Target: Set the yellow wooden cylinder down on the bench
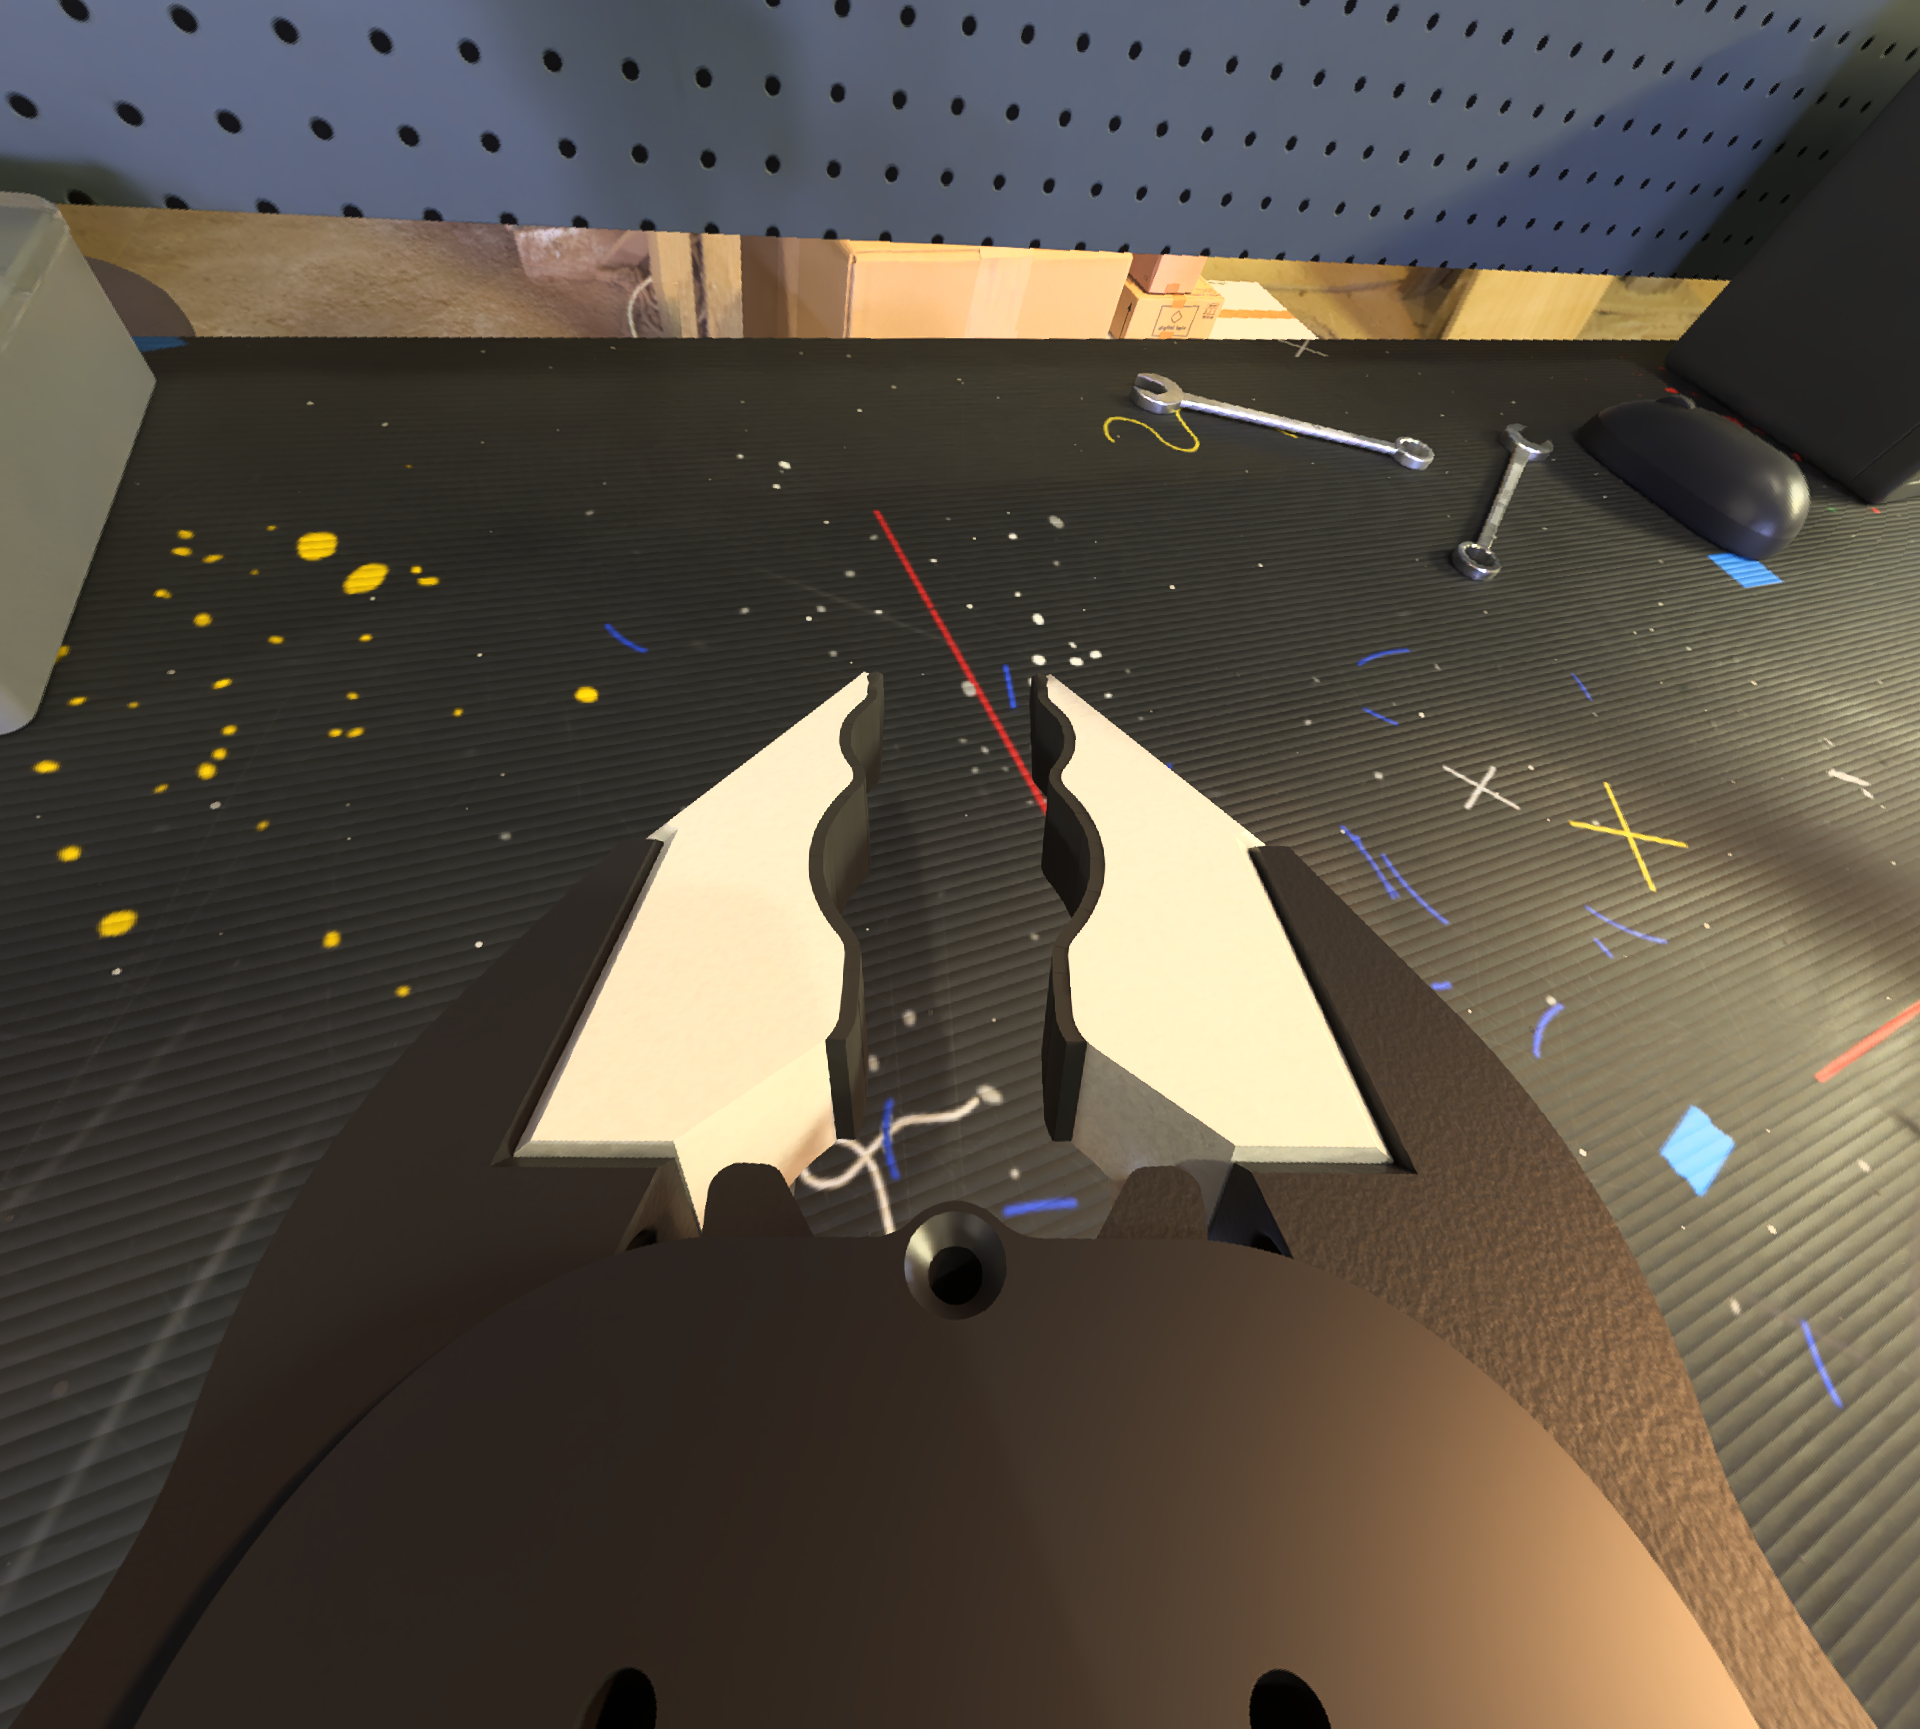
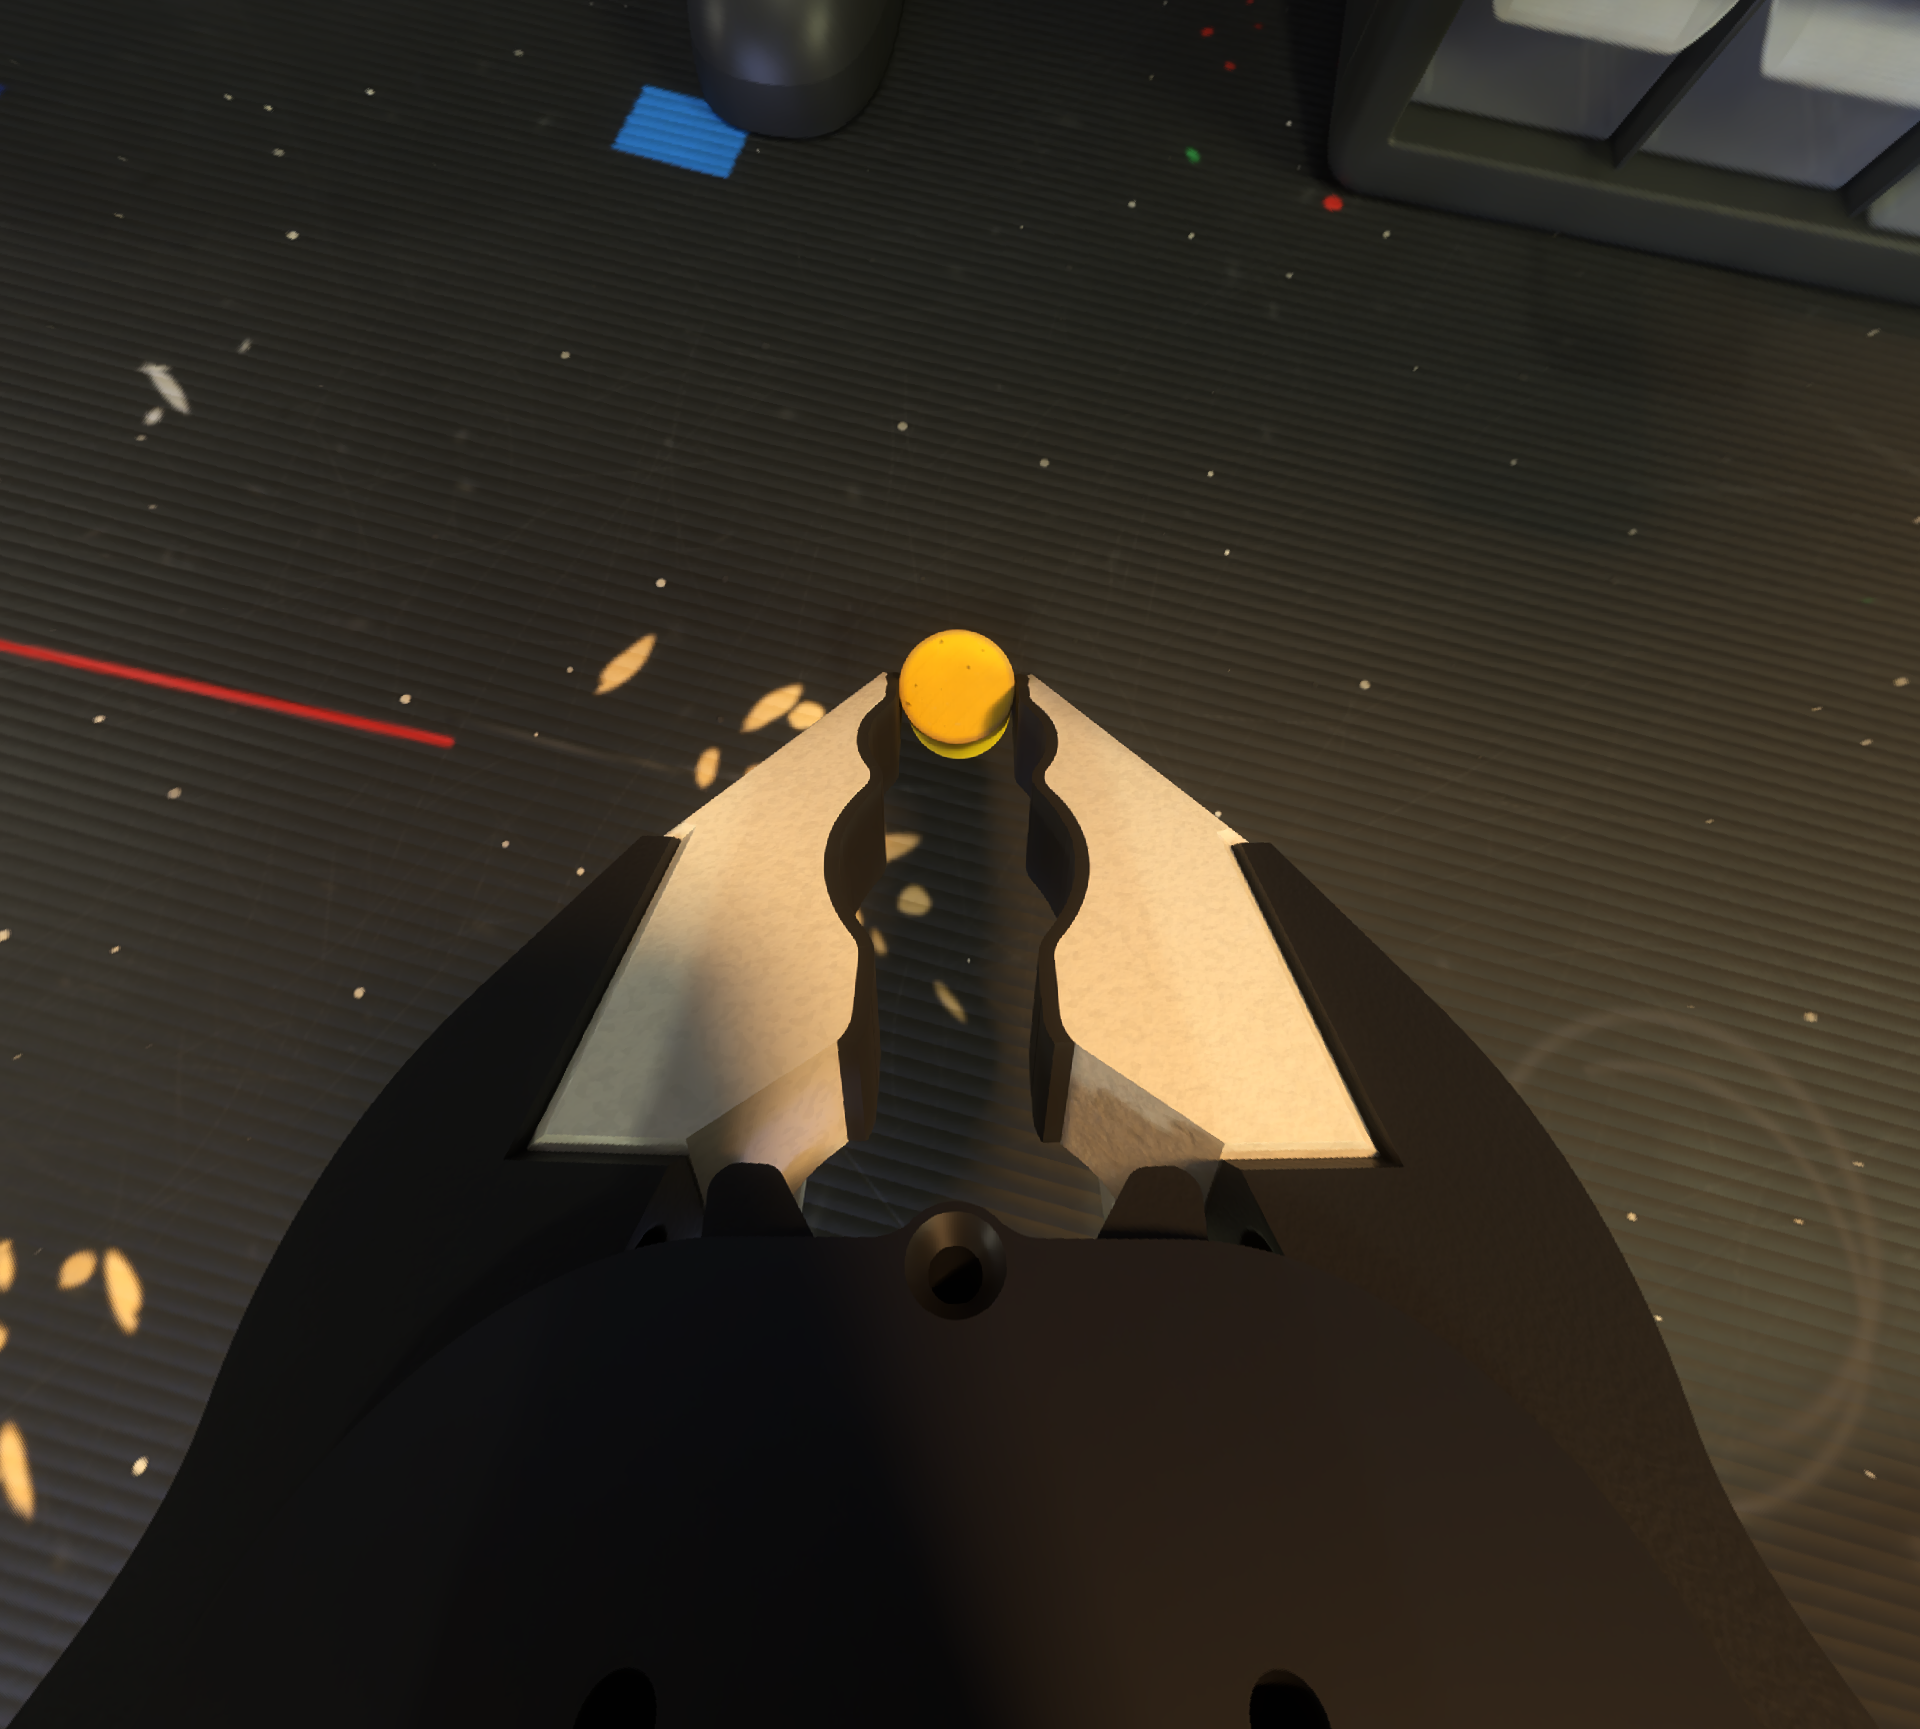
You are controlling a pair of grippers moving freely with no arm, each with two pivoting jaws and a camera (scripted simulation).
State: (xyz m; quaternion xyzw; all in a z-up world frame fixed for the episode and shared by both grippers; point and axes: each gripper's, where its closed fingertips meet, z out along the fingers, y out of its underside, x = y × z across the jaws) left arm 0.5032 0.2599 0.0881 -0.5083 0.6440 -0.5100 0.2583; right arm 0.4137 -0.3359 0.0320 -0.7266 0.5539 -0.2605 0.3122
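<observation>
The right gripper [image 2: 956,692] pinches the yellow wooden cylinder [image 2: 955,690] at its very fingertips, end-on, over open bench [image 2: 1351,536] short of the drawer cabinet [image 2: 1662,69] at the far right corner. Best to lower gently and part the fingers only at contact. The left gripper [image 1: 956,692] hangs empty, fingers apart.

The bench [image 1: 623,848] is black and finely ribbed, speckled with yellow, white, blue and red paint. The cylinder [image 2: 955,690] is yellow; the pegboard [image 1: 935,17] is blue-grey with rows of dark holes, and both wrenches [image 1: 1283,420] are silver.
</observation>
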